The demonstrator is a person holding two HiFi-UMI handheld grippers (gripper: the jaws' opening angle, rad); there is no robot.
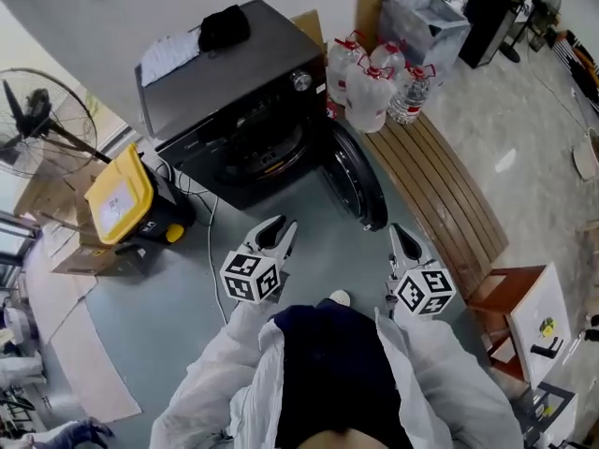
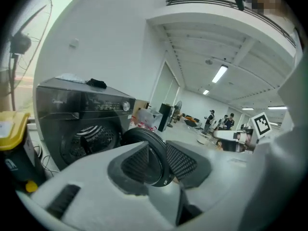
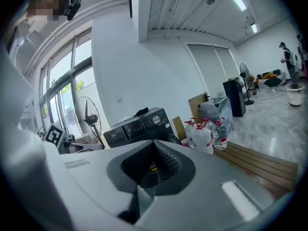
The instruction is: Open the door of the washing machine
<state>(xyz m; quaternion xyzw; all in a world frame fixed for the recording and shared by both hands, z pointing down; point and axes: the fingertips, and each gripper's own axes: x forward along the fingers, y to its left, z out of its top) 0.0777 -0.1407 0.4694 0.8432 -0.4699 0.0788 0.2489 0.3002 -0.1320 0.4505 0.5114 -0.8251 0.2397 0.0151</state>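
Upper middle of the frame: the washing machine (image 1: 225,92) has a dark, satin metal shell — its door (image 1: 356,181) is glossy black. Right of it — clear plastic bottles (image 1: 374,87), a slatted wood counter (image 1: 449,204), a polished floor (image 1: 529,120).

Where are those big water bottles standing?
In the head view the water bottles cluster at the far end of the wooden bench, just right of the washing machine.

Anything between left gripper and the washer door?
Nothing: in the head view only bare grey floor separates the left gripper from the open washer door.
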